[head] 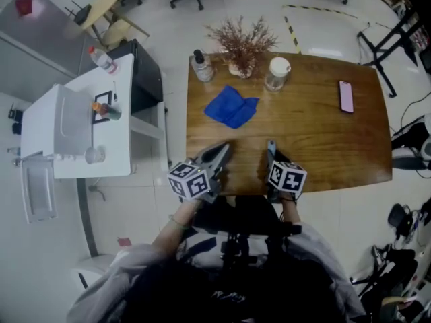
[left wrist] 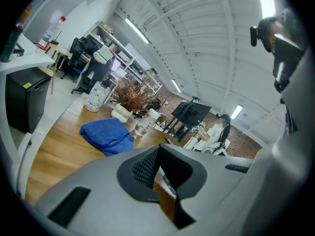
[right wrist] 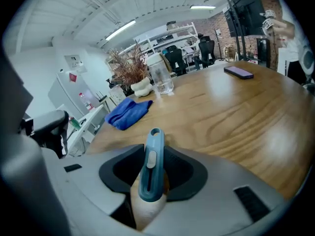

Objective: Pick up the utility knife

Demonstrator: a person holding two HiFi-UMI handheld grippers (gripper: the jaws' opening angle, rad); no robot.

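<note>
The utility knife is slim and blue-grey with a pale slider. It stands upright between the pads of my right gripper, which is shut on it. In the head view that right gripper is over the near edge of the wooden table, and only the knife's tip shows past its jaws. My left gripper is beside it, a little to the left, also above the near edge. In the left gripper view the left gripper holds nothing and its jaws meet at the tips.
A folded blue cloth lies mid-table. Behind it stand a clear bottle, a dried plant in a vase and a lidded cup. A phone lies far right. A white side table and a black cabinet stand at the left.
</note>
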